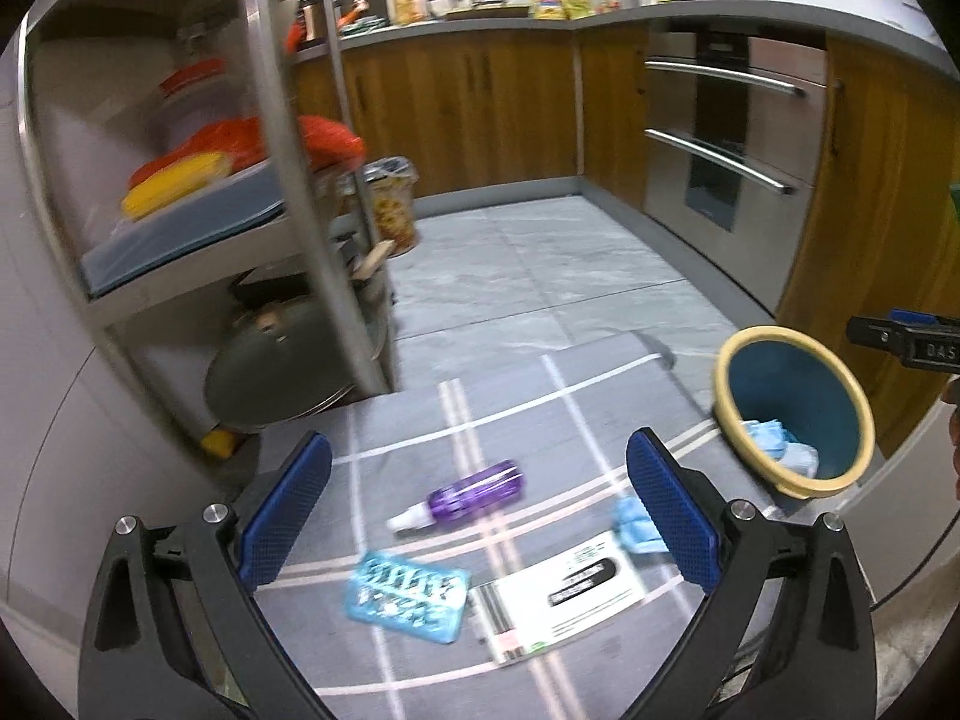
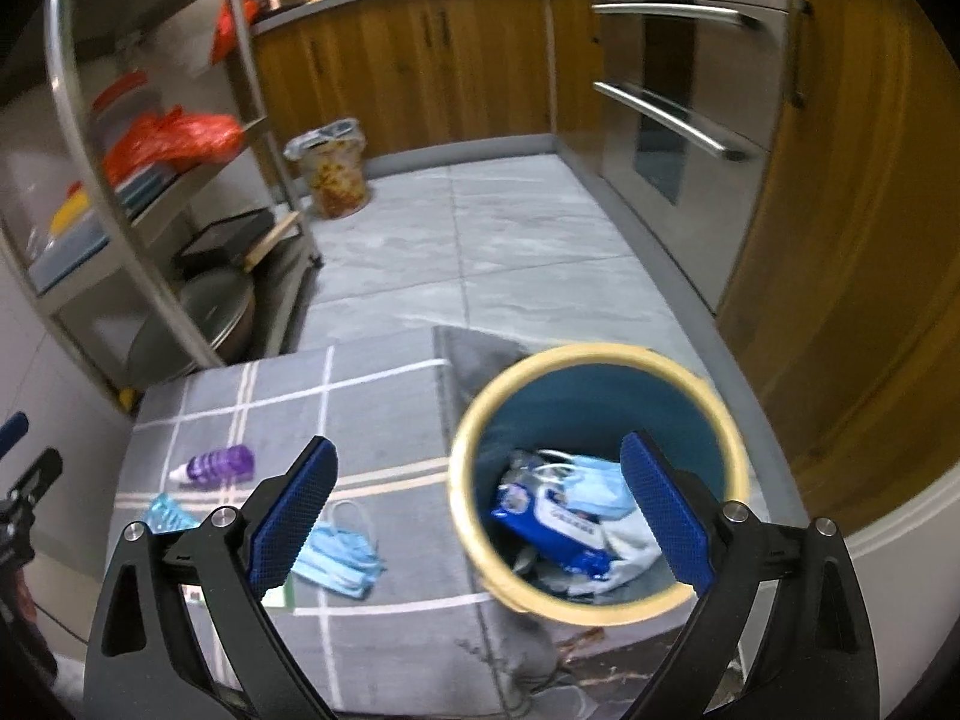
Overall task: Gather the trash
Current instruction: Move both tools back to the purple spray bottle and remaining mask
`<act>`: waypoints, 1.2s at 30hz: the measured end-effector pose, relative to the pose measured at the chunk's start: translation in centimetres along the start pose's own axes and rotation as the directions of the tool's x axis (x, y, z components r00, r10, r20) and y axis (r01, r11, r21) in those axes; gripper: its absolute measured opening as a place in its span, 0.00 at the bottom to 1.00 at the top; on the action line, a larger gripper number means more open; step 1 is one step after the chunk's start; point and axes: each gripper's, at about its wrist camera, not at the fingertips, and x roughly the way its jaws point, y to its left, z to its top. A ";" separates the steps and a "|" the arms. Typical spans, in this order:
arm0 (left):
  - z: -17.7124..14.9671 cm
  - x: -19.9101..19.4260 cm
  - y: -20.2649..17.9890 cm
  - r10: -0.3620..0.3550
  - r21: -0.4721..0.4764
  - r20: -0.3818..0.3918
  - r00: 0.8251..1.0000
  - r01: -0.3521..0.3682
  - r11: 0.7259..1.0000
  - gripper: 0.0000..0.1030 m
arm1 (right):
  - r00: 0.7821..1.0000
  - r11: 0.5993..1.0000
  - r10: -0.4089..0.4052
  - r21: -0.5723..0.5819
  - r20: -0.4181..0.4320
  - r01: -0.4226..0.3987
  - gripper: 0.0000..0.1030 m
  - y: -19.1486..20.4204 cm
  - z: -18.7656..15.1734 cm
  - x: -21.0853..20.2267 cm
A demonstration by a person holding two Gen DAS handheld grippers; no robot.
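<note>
Bin [image 2: 600, 372]: round, teal inside, cream rim, sits at the right edge of the grey grid-striped cloth [image 2: 384, 420]. Inside it: blue-and-white wipes pack [image 2: 549, 525], crumpled blue masks [image 2: 600, 483], some white and clear scraps, not identifiable. Trash on the cloth, outside the bin: purple clear-plastic spray bottle [image 1: 465, 495] with white nozzle, lying on its side; flat light-blue blister pack [image 1: 408, 597], ribbed; white printed card [image 1: 564, 591] with black bar, just beside the blister pack; folded blue mask [image 2: 342, 552] with white ear loops, between bottle and bin. Left gripper [image 1: 480, 513]: jaws spread wide, nothing between the blue textured pads [image 1: 288, 516], hanging over the bottle and card. Right gripper [image 2: 477, 519]: jaws also spread, empty, over the bin's near rim; the right pad overlaps the bin opening in view, contact not determinable. Second bin [image 2: 333, 174] on the tiled floor [image 2: 480, 240] by the wood cabinets [image 2: 420, 66]: patterned yellow, lined with a clear bag, contents not visible. Steel rack [image 2: 144, 210] at left: orange plastic bag [image 2: 174, 138] and lidded tubs on the shelves, big pan lid [image 2: 192, 324] at the bottom. Stainless oven [image 2: 666, 96] with bar handles at right.
</note>
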 end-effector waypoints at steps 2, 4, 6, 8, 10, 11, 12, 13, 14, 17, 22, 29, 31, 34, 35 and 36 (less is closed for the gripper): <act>-0.5 0.1 1.3 0.018 -0.017 -0.010 1.000 -0.018 1.000 0.94 | 1.000 1.000 0.018 -0.015 -0.014 -0.018 0.92 1.4 -0.2 0.6; -1.0 0.3 2.7 0.034 -0.035 -0.022 0.999 -0.034 0.999 0.94 | 0.999 0.999 0.036 -0.019 -0.032 -0.037 0.92 2.8 -0.5 1.2; -1.2 0.6 3.6 0.046 -0.046 -0.032 0.998 -0.048 0.998 0.94 | 0.997 0.998 0.055 -0.022 -0.046 -0.057 0.92 4.2 -1.0 1.7; -1.6 1.1 4.4 0.059 -0.049 -0.048 0.997 -0.061 0.997 0.94 | 0.995 0.997 0.076 -0.029 -0.071 -0.078 0.92 5.5 -1.5 2.5; -2.1 2.0 5.1 0.071 -0.047 -0.073 0.995 -0.075 0.996 0.94 | 0.991 0.994 0.092 -0.046 -0.096 -0.096 0.92 6.7 -2.2 3.4; -2.3 2.4 5.3 0.071 -0.048 -0.084 0.994 -0.076 0.996 0.94 | 0.989 0.994 0.089 -0.061 -0.114 -0.096 0.92 7.4 -2.5 4.0; -2.5 2.8 5.5 0.071 -0.048 -0.096 0.993 -0.075 0.996 0.94 | 0.988 0.992 0.087 -0.075 -0.129 -0.097 0.92 7.8 -2.8 4.4; -2.7 3.3 5.7 0.070 -0.047 -0.108 0.992 -0.075 0.996 0.94 | 0.986 0.991 0.090 -0.090 -0.143 -0.103 0.92 8.2 -3.0 4.9; -2.8 3.6 5.7 0.068 -0.046 -0.116 0.991 -0.074 0.996 0.94 | 0.984 0.989 0.090 -0.104 -0.154 -0.107 0.92 8.4 -3.2 5.4; -3.1 4.8 5.9 0.053 -0.039 -0.139 0.989 -0.059 0.997 0.94 | 0.978 0.983 0.078 -0.147 -0.191 -0.108 0.92 9.0 -3.8 6.7; -3.6 7.9 5.2 0.020 -0.004 -0.193 0.981 -0.022 1.000 0.94 | 0.968 0.977 0.051 -0.188 -0.246 -0.099 0.92 9.1 -4.8 8.9; -3.9 11.6 2.5 -0.013 0.099 -0.253 0.967 0.040 0.994 0.94 | 0.951 0.962 0.081 -0.225 -0.298 -0.152 0.92 9.2 -5.6 10.1; -3.9 12.8 1.6 -0.022 0.126 -0.264 0.964 0.057 0.990 0.94 | 0.947 0.958 0.093 -0.232 -0.307 -0.169 0.91 9.2 -5.7 10.4; -4.0 14.4 0.7 -0.036 0.155 -0.279 0.960 0.082 0.985 0.94 | 0.936 0.956 0.113 -0.222 -0.334 -0.195 0.88 9.0 -5.9 11.2; -4.0 14.9 0.5 -0.041 0.162 -0.284 0.958 0.090 0.983 0.94 | 0.933 0.955 0.115 -0.221 -0.342 -0.198 0.85 9.0 -6.0 11.5; -4.2 15.5 0.3 -0.040 0.174 -0.292 0.956 0.094 0.980 0.94 | 0.929 0.954 0.117 -0.221 -0.352 -0.204 0.83 9.0 -6.1 11.7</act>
